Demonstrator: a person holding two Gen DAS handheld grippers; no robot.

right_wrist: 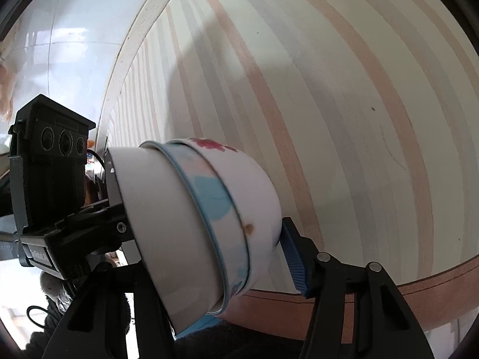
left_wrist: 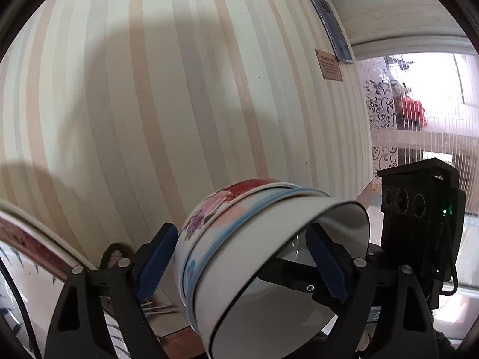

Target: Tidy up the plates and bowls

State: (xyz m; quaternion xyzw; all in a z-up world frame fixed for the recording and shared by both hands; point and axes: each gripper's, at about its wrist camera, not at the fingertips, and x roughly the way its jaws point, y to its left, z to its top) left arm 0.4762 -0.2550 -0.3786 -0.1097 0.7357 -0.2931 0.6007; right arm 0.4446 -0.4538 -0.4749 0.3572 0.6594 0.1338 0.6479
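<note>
A stack of three nested bowls (left_wrist: 239,257) is held up on its side in front of a striped wall. The outer bowl has red and purple flowers, the middle one a blue rim, and the inner one is plain white. My left gripper (left_wrist: 241,264) is shut on the stack, one blue pad (left_wrist: 155,263) against the flowered base and the other (left_wrist: 326,266) inside the white bowl. The right wrist view shows the same stack (right_wrist: 203,224). My right gripper (right_wrist: 221,266) is shut on it, with a blue pad (right_wrist: 293,260) on the base. The stack hides its other finger.
Plate rims (left_wrist: 33,236) with red and blue patterns stand at the lower left. A brown plaque (left_wrist: 329,65) hangs on the striped wall (left_wrist: 149,89). A bright window (left_wrist: 434,104) lies to the right. A brown wooden band (right_wrist: 404,296) runs below the wall.
</note>
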